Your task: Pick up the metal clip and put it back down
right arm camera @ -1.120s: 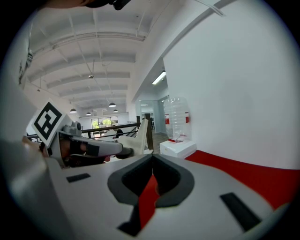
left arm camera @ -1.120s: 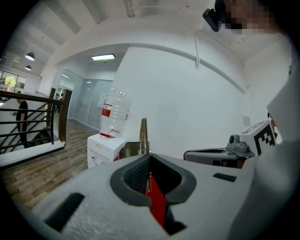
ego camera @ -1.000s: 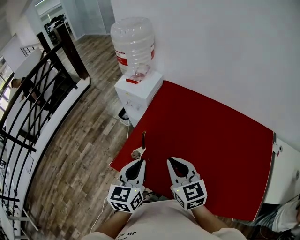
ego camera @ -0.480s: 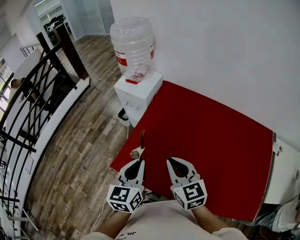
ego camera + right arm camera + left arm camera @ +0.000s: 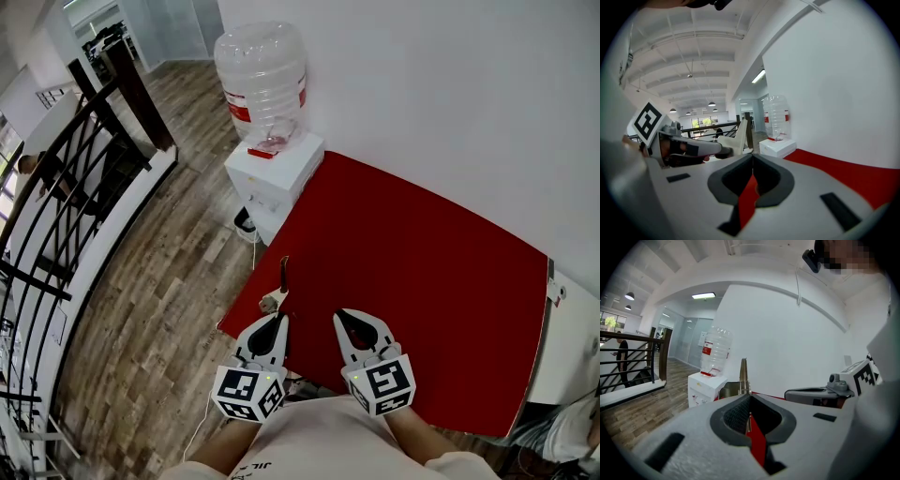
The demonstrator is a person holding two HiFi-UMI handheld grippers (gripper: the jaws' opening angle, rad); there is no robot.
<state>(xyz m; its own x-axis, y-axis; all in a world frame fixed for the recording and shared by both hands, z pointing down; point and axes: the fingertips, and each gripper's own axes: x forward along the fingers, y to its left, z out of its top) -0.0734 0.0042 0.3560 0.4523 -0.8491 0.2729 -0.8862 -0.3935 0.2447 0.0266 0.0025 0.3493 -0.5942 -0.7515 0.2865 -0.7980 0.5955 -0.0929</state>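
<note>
Pinching the metal clip (image 5: 275, 300) at the red counter's (image 5: 422, 281) near-left corner, the left claw (image 5: 280, 319) grips it while the right claw (image 5: 340, 317) rests closed, empty.

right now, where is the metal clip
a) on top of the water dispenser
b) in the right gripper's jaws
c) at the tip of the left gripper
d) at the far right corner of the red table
c: the metal clip sticks up right at the tips of the left gripper, whose jaws are shut on it, while the right gripper is shut with nothing in it.
</note>
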